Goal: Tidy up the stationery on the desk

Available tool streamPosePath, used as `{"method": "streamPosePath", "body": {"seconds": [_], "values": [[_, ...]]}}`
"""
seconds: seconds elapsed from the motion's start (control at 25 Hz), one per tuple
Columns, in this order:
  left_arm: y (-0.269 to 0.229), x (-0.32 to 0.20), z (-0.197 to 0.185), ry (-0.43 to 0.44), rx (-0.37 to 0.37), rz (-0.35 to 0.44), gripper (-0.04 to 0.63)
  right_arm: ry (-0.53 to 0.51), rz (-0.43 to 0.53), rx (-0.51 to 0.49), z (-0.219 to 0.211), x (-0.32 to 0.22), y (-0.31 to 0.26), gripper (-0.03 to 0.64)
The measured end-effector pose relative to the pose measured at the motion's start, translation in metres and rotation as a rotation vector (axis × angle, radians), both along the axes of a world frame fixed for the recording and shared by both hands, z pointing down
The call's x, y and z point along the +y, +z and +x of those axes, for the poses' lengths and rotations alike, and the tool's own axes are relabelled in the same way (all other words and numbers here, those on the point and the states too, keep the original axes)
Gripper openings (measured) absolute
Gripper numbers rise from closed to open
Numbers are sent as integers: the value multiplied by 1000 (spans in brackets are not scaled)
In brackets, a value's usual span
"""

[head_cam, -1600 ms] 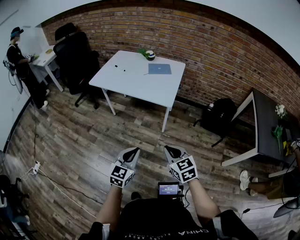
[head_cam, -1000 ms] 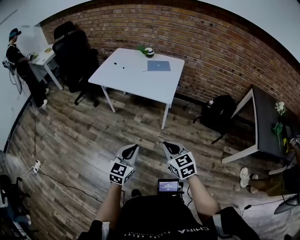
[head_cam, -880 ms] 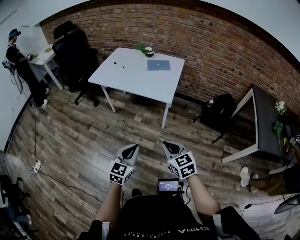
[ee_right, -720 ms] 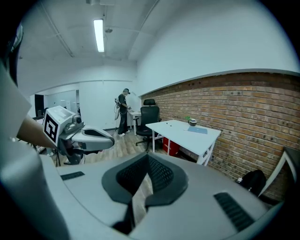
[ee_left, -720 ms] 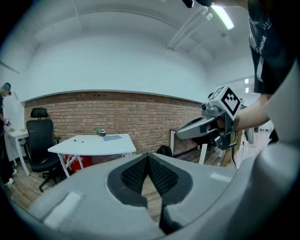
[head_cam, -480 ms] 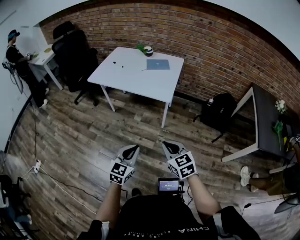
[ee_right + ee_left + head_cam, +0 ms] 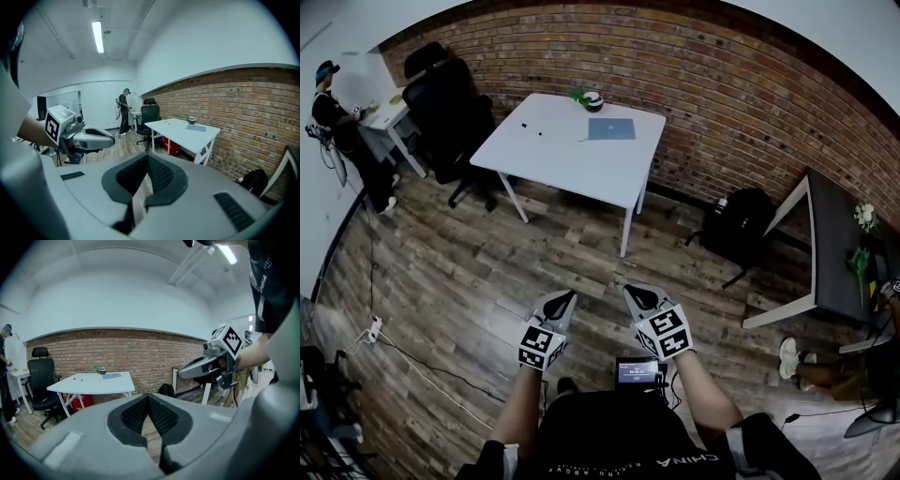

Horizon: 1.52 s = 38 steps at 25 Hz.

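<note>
The left tongs (image 7: 565, 298) and the right tongs (image 7: 635, 292) are held side by side at waist height, close to the person's body and tilted a little downward. Both are pressed fully together with nothing between the pads. That posture suits a walk-up, I judge: nothing is within reach to grip, so closed tips carried low and level are simply the resting way to bear them. The work lies well apart from them, across a stretch of wooden floor (image 7: 487, 272). A white surface (image 7: 581, 159) stands at the far side of the room against the brick wall (image 7: 722, 103). On it a blue notebook (image 7: 611, 128) lies flat toward the far right corner. A cup (image 7: 592, 101) with something green beside it sits at the far edge, and a small dark item (image 7: 525, 128), perhaps a pen though too small to tell, lies loose toward the left. These things are scattered rather than gathered, which is presumably what needs tidying, and none has been touched. A black office chair (image 7: 450, 108) stands just left of the surface, and a dark backpack (image 7: 741, 230) rests on the floor to its right. The tidying has not begun; closing the gap comes first.
</note>
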State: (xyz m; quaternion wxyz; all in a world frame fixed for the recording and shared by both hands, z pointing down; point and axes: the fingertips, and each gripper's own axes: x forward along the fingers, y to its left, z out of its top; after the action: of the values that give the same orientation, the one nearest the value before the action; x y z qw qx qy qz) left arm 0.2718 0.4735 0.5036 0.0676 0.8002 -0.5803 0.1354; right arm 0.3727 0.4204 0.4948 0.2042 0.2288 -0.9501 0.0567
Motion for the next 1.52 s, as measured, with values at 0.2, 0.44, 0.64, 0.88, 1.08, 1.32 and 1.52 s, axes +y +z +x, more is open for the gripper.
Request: {"method": "streamPosePath", "body": {"seconds": [0.2, 0.44, 0.64, 0.88, 1.08, 1.32, 1.52], "values": [[5, -14, 13, -41, 9, 1, 6, -31, -13, 4, 14, -19, 6, 9], [22, -28, 13, -68, 25, -32, 6, -43, -42, 20, 16, -41, 20, 9], [28, -55, -17, -69, 30, -31, 6, -33, -42, 30, -7, -66, 27, 9], [28, -97, -70, -25, 39, -33, 6, 22, -36, 48, -52, -107, 25, 9], [17, -126, -131, 16, 42, -29, 6, 72, -31, 48, -107, -136, 12, 9], [13, -152, -199, 56, 44, -25, 6, 106, -16, 55, -178, -160, 6, 9], [17, -164, -237, 61, 62, -32, 6, 106, -22, 70, -218, -170, 10, 9]]}}
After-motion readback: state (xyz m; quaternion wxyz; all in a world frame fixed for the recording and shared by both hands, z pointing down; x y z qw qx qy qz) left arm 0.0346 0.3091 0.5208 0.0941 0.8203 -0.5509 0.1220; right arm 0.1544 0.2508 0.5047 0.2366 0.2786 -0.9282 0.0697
